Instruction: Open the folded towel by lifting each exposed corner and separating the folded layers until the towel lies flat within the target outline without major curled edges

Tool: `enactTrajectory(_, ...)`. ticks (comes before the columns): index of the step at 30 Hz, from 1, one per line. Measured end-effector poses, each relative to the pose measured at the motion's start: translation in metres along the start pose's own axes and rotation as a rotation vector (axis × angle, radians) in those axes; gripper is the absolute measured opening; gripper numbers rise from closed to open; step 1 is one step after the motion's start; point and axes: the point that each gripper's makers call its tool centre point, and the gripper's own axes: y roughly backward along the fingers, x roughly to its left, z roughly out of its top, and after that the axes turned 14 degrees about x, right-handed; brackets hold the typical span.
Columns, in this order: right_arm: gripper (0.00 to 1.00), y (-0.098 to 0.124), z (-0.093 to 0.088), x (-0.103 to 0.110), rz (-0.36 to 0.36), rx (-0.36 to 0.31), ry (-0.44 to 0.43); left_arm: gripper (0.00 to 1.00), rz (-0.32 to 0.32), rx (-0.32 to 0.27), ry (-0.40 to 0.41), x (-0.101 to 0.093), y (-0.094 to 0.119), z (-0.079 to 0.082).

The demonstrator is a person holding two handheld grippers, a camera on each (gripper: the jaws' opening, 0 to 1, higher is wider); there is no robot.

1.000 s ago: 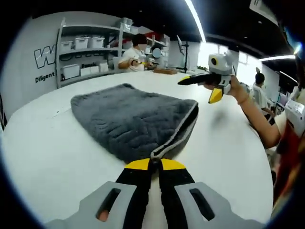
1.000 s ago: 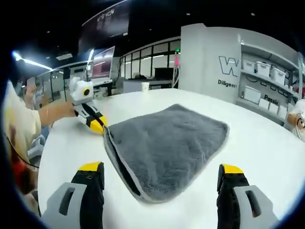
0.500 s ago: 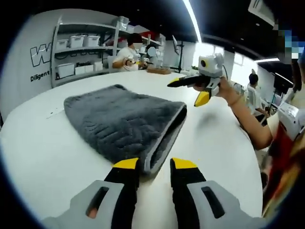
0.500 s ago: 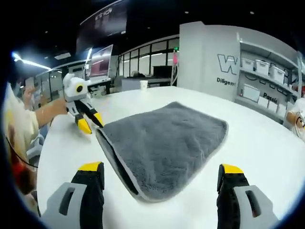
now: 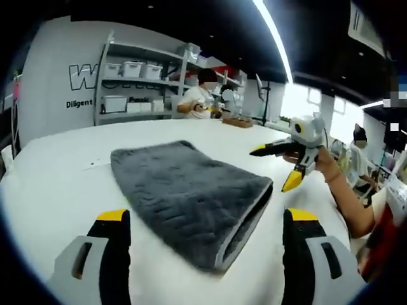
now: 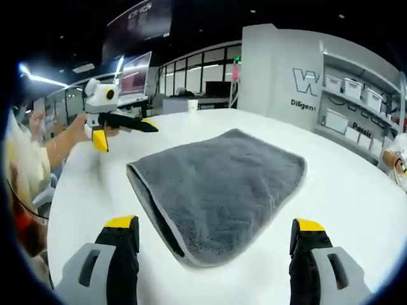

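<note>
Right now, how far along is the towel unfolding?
Nothing looks done: the grey towel lies folded on the white table, its layered edge showing. Nothing is in hand; the left gripper and right gripper are both open and clear of it. Lifting corners and spreading it flat remain.

Folded grey towel (image 6: pixel 222 187) on white table (image 6: pixel 343 190); right gripper (image 6: pixel 213 238) jaws apart

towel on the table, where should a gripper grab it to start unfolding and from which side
Probably the top layer at the open, pale-trimmed edge of the grey towel, near the corner closest to the left gripper. There the folded layers gape apart, so one jaw could slip between them. Come in low from that open side; the far end looks like a closed fold with nothing to pinch.
</note>
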Motion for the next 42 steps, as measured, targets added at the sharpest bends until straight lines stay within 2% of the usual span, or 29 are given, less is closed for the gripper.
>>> enactTrajectory(6, 0.99, 0.001, 0.001, 0.000, -0.007, -0.001, 0.001, 0.99, 0.006, 0.045, -0.016, 0.006, -0.019, -0.012)
enactTrajectory(9, 0.99, 0.002, 0.003, 0.002, 0.000, -0.008, -0.001, 0.99, 0.027, 0.051, -0.064, 0.008, -0.020, -0.012)
enactTrajectory(15, 0.99, 0.003, 0.006, -0.003, -0.041, 0.002, 0.020, 0.99, 0.072, 0.042, -0.150, 0.005, -0.008, -0.011)
enactTrajectory(18, 0.99, 0.004, 0.006, -0.007, -0.064, 0.005, 0.023, 0.98, 0.079, 0.038, -0.162, 0.003, -0.003, -0.015)
enactTrajectory(21, 0.99, 0.004, 0.007, -0.008, -0.075, 0.009, 0.033, 0.94, 0.081, -0.005, -0.144, 0.003, 0.006, -0.015)
enactTrajectory(23, 0.99, 0.006, 0.011, -0.008, -0.099, 0.008, 0.058, 0.93, 0.081, -0.002, -0.160, 0.001, 0.006, -0.015)
enactTrajectory(26, 0.96, 0.008, 0.021, 0.000, -0.102, -0.027, 0.112, 0.90, 0.148, 0.015, -0.220, 0.006, 0.008, -0.016)
enactTrajectory(30, 0.84, 0.006, 0.030, 0.014, -0.067, -0.063, 0.175, 0.86, 0.215, 0.036, -0.310, 0.008, 0.011, -0.015)
enactTrajectory(33, 0.75, 0.003, 0.033, 0.027, -0.051, -0.069, 0.266, 0.81, 0.219, 0.033, -0.360, 0.002, 0.008, -0.015)
enactTrajectory(34, 0.73, 0.002, 0.036, 0.031, -0.046, -0.084, 0.268, 0.79, 0.213, 0.044, -0.371, -0.001, 0.007, -0.016)
enactTrajectory(37, 0.61, 0.002, 0.041, 0.036, -0.027, -0.109, 0.278, 0.68, 0.202, 0.063, -0.388, -0.005, 0.004, -0.020)
enactTrajectory(38, 0.55, 0.002, 0.041, 0.042, -0.018, -0.106, 0.350, 0.62, 0.198, 0.066, -0.396, -0.006, 0.003, -0.021)
enactTrajectory(39, 0.48, 0.001, 0.038, 0.044, -0.020, -0.095, 0.376, 0.56, 0.193, 0.065, -0.401, -0.007, 0.003, -0.021)
enactTrajectory(42, 0.45, -0.004, 0.035, 0.054, 0.012, -0.073, 0.408, 0.40, 0.157, 0.066, -0.411, -0.014, 0.001, -0.022)
